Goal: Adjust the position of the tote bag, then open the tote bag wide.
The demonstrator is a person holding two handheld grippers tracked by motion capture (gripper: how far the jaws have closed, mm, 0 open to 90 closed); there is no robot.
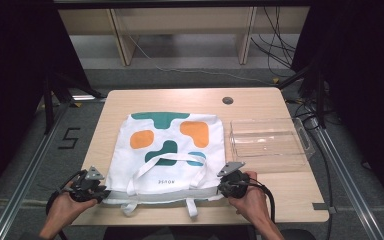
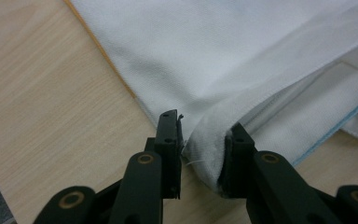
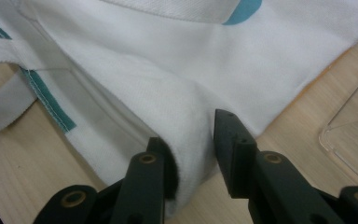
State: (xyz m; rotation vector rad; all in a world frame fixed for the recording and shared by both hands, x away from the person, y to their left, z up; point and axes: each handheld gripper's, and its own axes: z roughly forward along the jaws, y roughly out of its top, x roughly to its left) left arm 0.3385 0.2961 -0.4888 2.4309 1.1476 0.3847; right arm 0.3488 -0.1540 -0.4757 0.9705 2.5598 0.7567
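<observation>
1. Fingers (image 2: 170, 140) of left gripper (image 2: 200, 149) are narrow, pinching a bunched corner of the bag (image 2: 242, 60); right gripper (image 3: 191, 154) likewise clamps the other near corner, cloth folded thick between its jaws.
2. Bag (image 1: 172, 150): white woven cloth, roughly square, flat on the table (image 1: 130, 100); green, orange and blue blobs printed on top; two white strap handles lie loose at the near hem.
3. Tray (image 1: 270, 140): clear plastic, rectangular, nothing in it, just right of the bag.
4. Bag's near hem lies close to the table's front edge; bare wood beyond its far edge.
</observation>
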